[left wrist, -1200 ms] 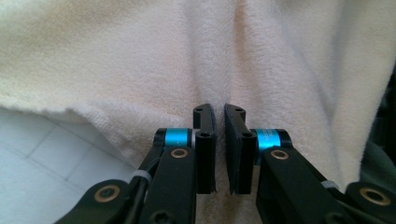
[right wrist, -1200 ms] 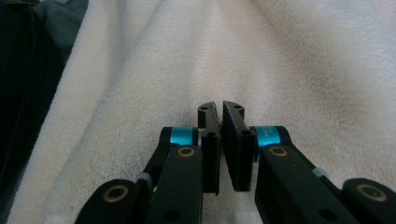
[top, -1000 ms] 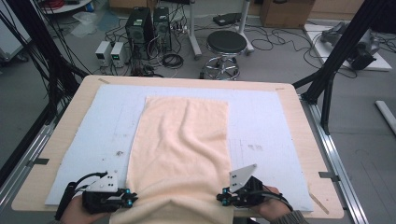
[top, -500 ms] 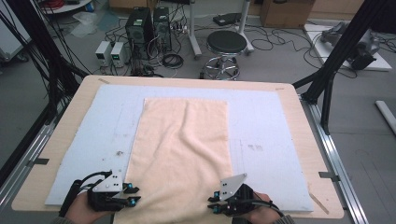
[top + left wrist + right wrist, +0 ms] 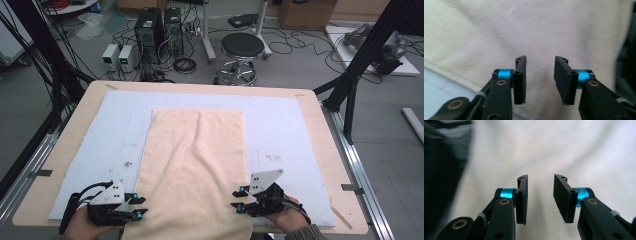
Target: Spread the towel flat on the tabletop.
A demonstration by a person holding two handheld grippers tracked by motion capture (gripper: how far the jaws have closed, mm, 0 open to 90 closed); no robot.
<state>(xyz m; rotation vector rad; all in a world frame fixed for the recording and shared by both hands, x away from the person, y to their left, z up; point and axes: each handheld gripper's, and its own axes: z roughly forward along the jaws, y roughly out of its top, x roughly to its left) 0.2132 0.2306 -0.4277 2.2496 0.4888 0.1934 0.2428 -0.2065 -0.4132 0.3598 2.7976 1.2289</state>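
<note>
High view: a peach towel (image 5: 192, 165) lies flat along the middle of the blue mat (image 5: 295, 130). At its near corners the left gripper (image 5: 142, 206) and right gripper (image 5: 234, 198) have just been opening, jaws apart and empty; release looks under way, withdrawal likely next.

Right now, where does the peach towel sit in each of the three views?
High view: the peach towel runs lengthwise down the middle of the pale blue mat, its near end between the two tools.
Left gripper view: the towel spreads behind the open jaws, mat at lower left.
Right gripper view: the towel spreads behind the open jaws.
Shared landmark: the towel's soft lengthwise wrinkles.
</note>
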